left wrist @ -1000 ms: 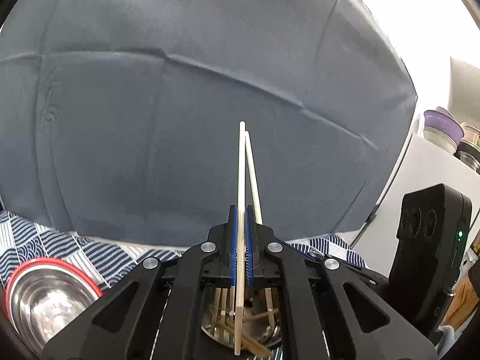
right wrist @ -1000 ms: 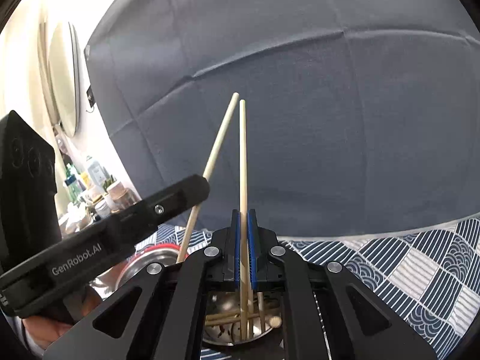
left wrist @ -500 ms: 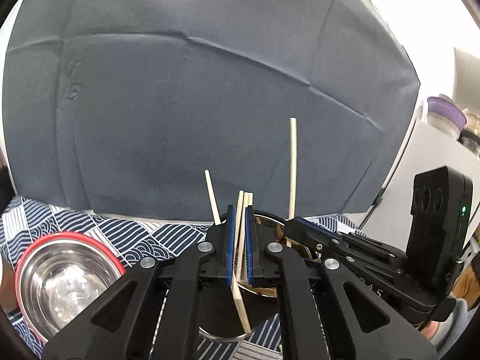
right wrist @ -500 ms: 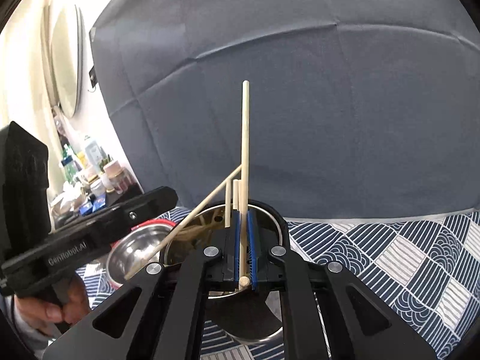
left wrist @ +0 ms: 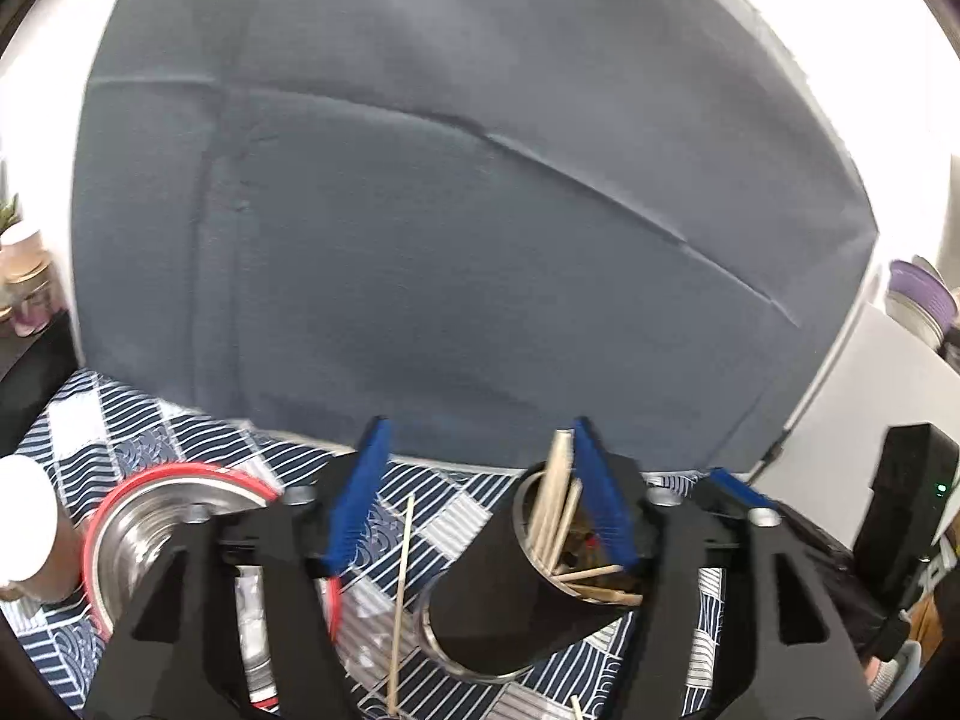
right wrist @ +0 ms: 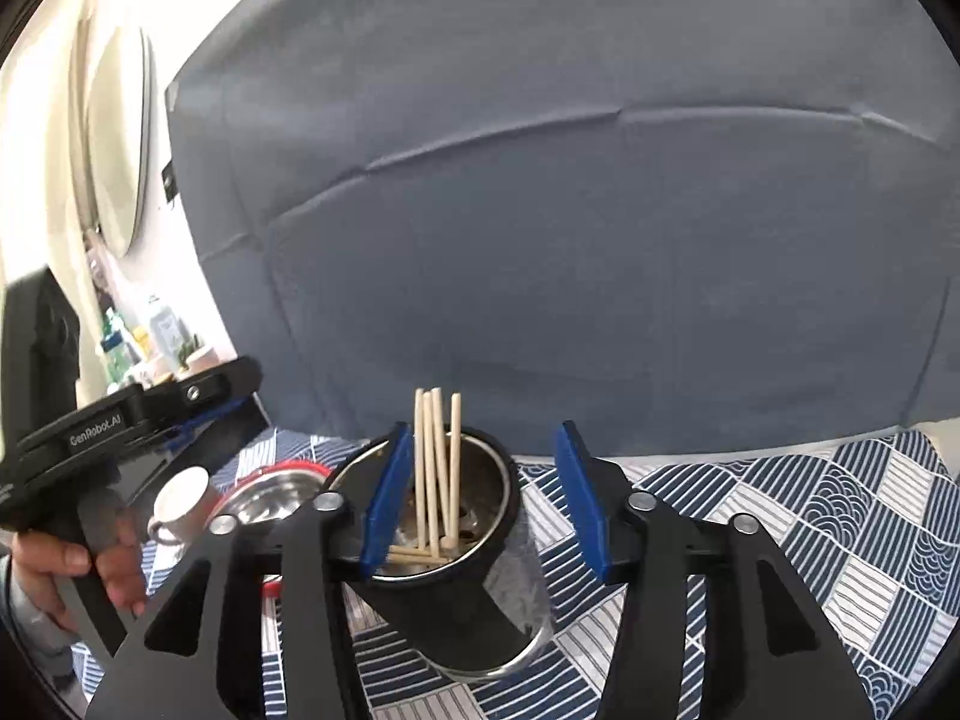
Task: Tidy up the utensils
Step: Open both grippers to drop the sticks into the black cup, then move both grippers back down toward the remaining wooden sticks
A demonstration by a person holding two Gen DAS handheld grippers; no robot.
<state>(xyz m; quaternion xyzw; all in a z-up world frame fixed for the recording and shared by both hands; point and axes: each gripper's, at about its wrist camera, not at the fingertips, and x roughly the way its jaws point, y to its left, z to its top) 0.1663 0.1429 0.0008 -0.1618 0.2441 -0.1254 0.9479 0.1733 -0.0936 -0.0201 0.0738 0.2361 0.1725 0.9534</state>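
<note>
Two tools opening, chopsticks (right wrist: 435, 468) in holder (right wrist: 456, 588) between right tool's (right wrist: 480, 498) pads

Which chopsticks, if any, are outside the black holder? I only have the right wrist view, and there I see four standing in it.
Observer: One. The left wrist view shows a loose chopstick beside the holder, between the opening left tongs, ungripped. It runs nearly upright in the picture. I cannot tell whether it is resting or falling.
Operator: Anything further off to the right there?
Observer: Purple-lidded containers on a white counter.
</note>
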